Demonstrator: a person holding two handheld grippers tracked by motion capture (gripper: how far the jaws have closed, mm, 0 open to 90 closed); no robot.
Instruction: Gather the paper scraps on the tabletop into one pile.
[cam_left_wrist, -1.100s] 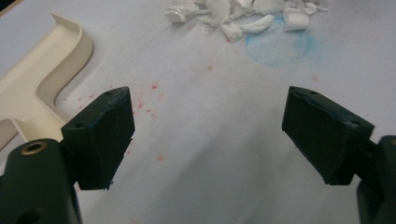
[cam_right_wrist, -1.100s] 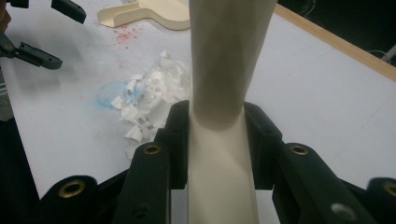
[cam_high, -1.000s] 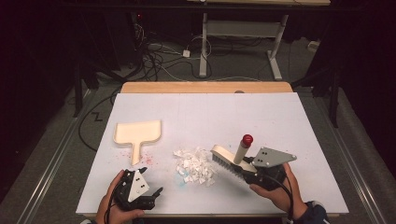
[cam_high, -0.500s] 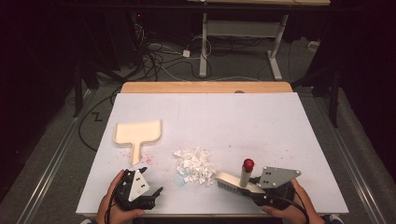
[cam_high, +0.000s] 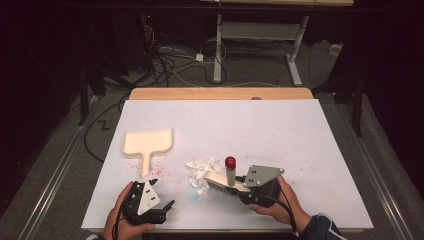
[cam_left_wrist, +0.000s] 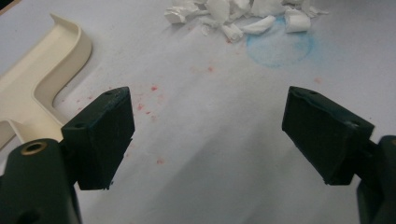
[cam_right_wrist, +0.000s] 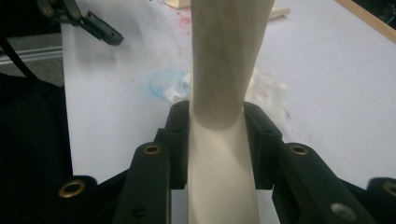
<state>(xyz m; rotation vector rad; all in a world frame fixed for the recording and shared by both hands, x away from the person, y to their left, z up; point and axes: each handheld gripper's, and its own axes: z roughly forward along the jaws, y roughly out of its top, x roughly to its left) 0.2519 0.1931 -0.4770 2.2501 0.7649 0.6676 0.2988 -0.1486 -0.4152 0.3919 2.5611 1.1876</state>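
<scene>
Looking down from the high view, a white sheet-covered table is lying before a person seated at its near edge. The person's right gripper, near the front edge right of centre, is clamping the cream plastic hand brush with a red-tipped handle; the brush head is lying low over the table, pointing left, with the red tip standing up. Just left of the brush head, a small pile of crumpled white paper scraps is sitting on the sheet, touching or nearly touching the bristles. Farther left, a cream plastic dustpan with a short handle is lying flat, well apart from the pile. The left gripper is resting at the front left edge in the person's hand, jaws apart, holding nothing.

In the left gripper view, the two black jaws are standing wide apart with bare white sheet between them. The dustpan is showing at the upper left, and the paper scraps are lying at the top, beside a faint blue ring stain and red speckles.

In the right gripper view, the jaws are pressing on both sides of the cream brush handle, which is rising up the middle. Scraps are lying just behind it.
</scene>
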